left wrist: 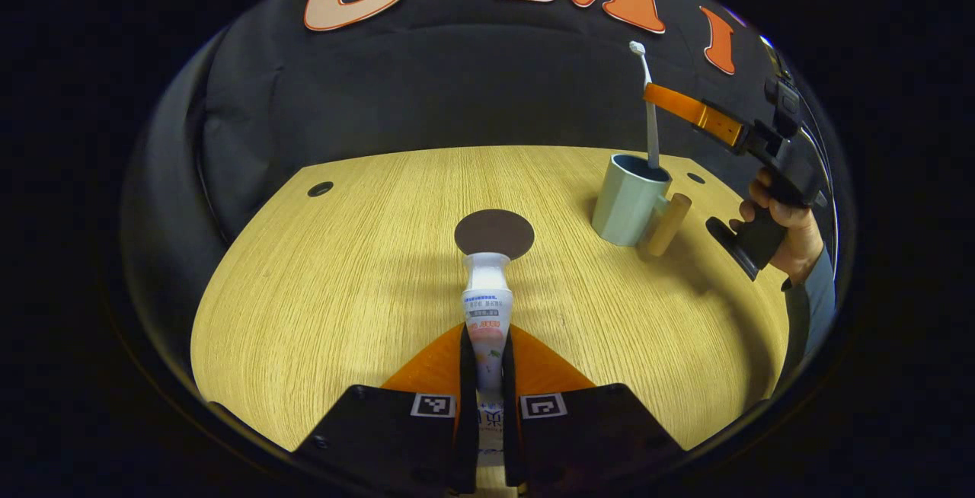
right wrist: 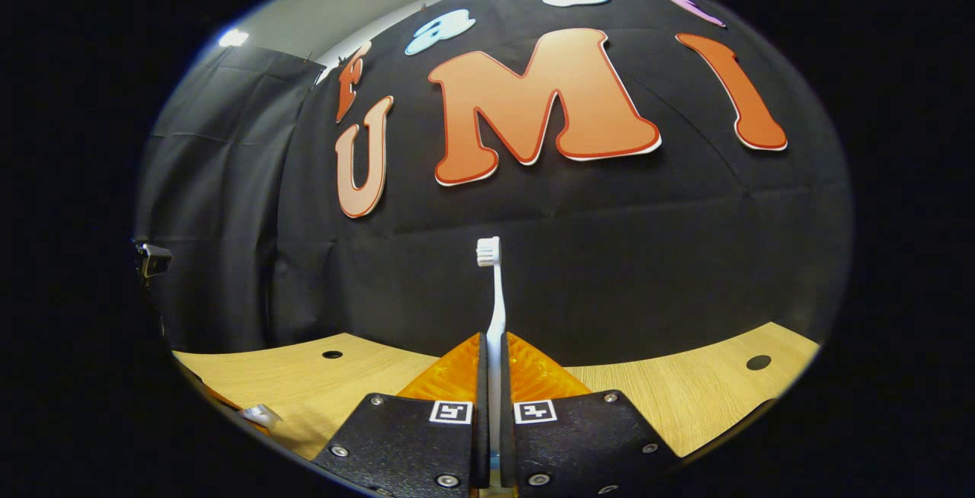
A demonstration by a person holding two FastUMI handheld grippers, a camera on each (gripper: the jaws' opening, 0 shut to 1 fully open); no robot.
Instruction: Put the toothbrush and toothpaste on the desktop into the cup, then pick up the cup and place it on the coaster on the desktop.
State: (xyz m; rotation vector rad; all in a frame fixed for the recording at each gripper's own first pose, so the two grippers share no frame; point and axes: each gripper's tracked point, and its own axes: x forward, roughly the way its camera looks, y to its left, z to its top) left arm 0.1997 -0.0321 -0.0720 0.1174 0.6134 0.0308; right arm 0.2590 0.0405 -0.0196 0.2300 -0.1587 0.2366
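My left gripper [left wrist: 487, 334] is shut on a white toothpaste tube [left wrist: 487, 304], whose cap points forward just short of the dark round coaster [left wrist: 493, 233] at the table's middle. To the right stands a pale green cup [left wrist: 626, 205] with a wooden handle [left wrist: 669, 224]. A white toothbrush [left wrist: 653, 140] stands upright with its lower end inside the cup's mouth, and the right gripper [left wrist: 649, 94] grips its neck from the right. In the right gripper view, my right gripper [right wrist: 493, 349] is shut on the toothbrush [right wrist: 495, 292], bristles up.
The wooden table [left wrist: 343, 277] has small dark holes at its back left [left wrist: 320, 188] and back right [left wrist: 695, 177]. A hand [left wrist: 788, 228] with a sleeve holds the right gripper's handle beyond the cup. The black cloth wall rises right behind the table.
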